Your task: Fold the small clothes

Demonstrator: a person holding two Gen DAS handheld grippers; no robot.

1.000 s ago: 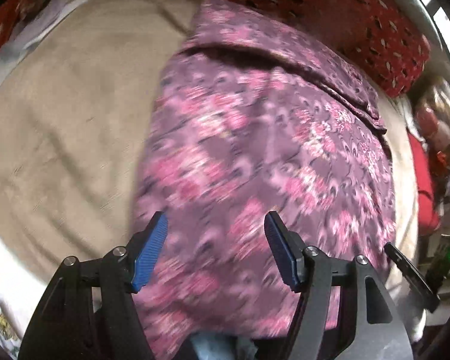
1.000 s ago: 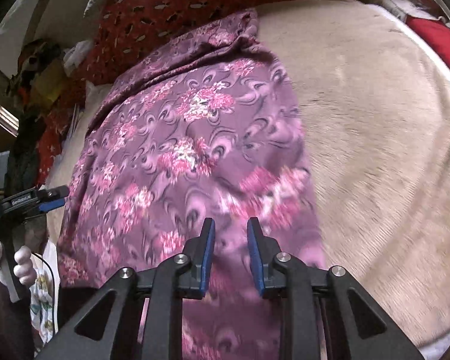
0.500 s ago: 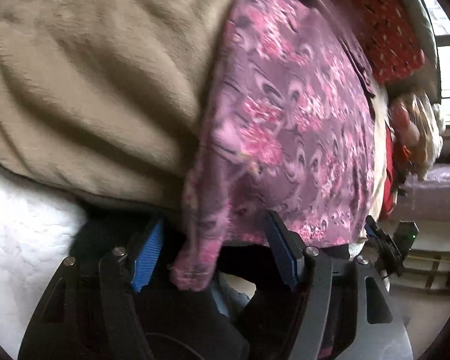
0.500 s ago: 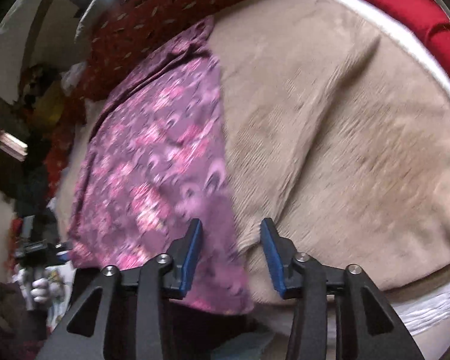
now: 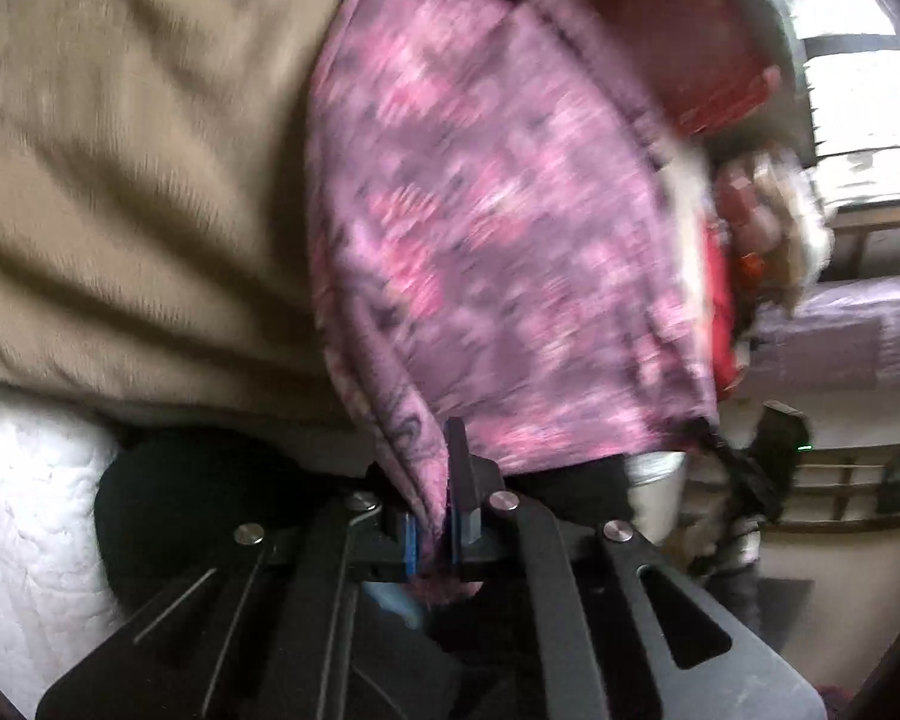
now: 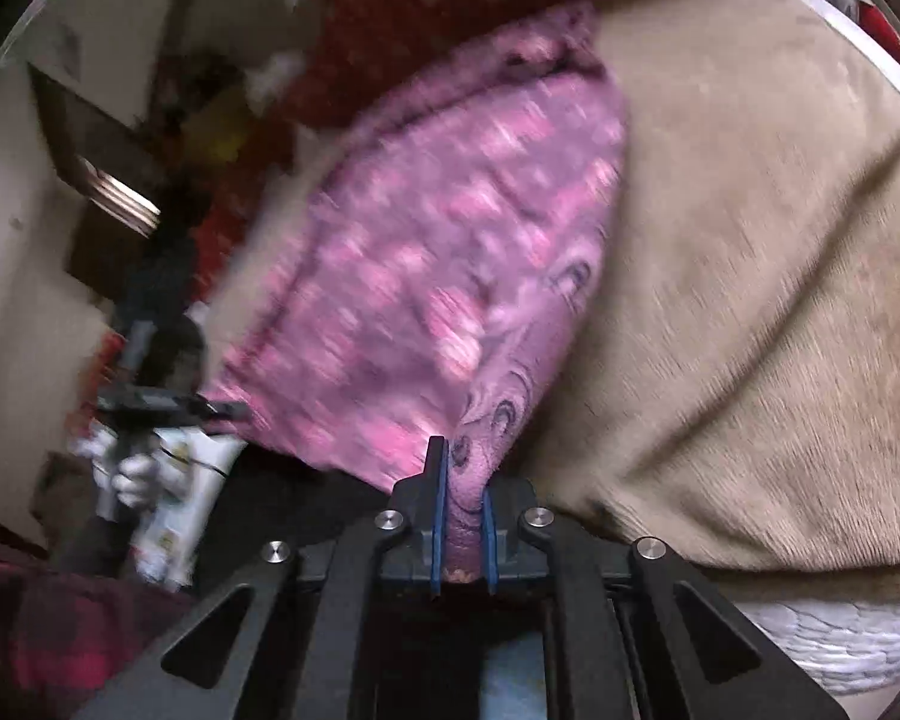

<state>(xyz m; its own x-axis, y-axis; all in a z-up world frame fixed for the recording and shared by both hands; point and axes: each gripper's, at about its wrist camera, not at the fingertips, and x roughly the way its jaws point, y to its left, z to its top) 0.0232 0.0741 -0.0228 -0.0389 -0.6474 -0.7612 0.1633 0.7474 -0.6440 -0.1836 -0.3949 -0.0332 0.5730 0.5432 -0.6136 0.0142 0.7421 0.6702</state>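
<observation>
Both grippers, left (image 5: 432, 531) and right (image 6: 463, 531), clamped the near corners of the floral garment (image 5: 498, 228) on the tan blanket (image 5: 138, 168); carrying that hem toward the far edge looked next.

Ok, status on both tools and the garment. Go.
Left tool shut on purple floral garment, near corner. Right tool shut on its other near corner. Garment lies over the tan blanket. Nothing blocking the fold.
</observation>
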